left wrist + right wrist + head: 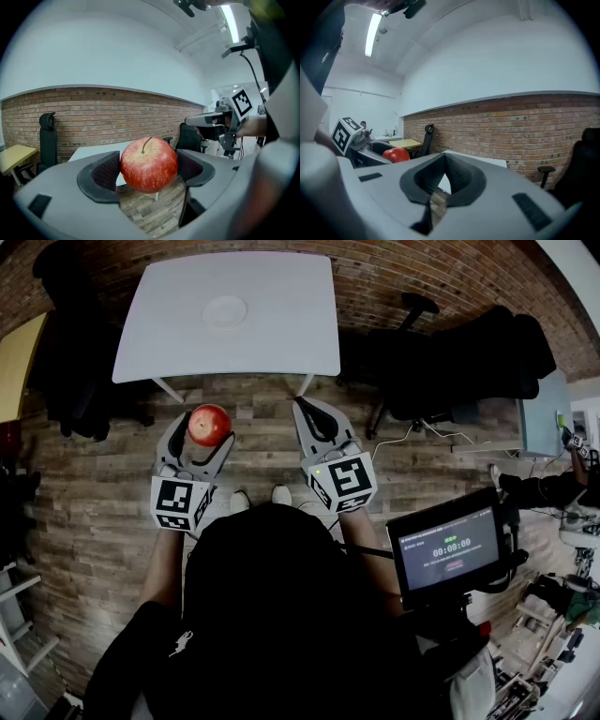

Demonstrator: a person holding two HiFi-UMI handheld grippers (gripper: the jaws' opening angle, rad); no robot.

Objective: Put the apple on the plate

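A white tabletop (281, 324) is seen ahead across open wooden floor (94, 484), its near edge just beyond both grippers, with dark chairs (469, 352) on either side. The apple (149, 164) is clamped between the wide-set jaws of the left gripper (204, 432), short of the tabletop. The right gripper (443, 180) is held beside it, jaws closed and empty. The plate (225, 311), near the far edge, is shown only by the head view.

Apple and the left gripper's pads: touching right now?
Touching. Left gripper view shows the apple wedged between both pads of the left gripper, held aloft.
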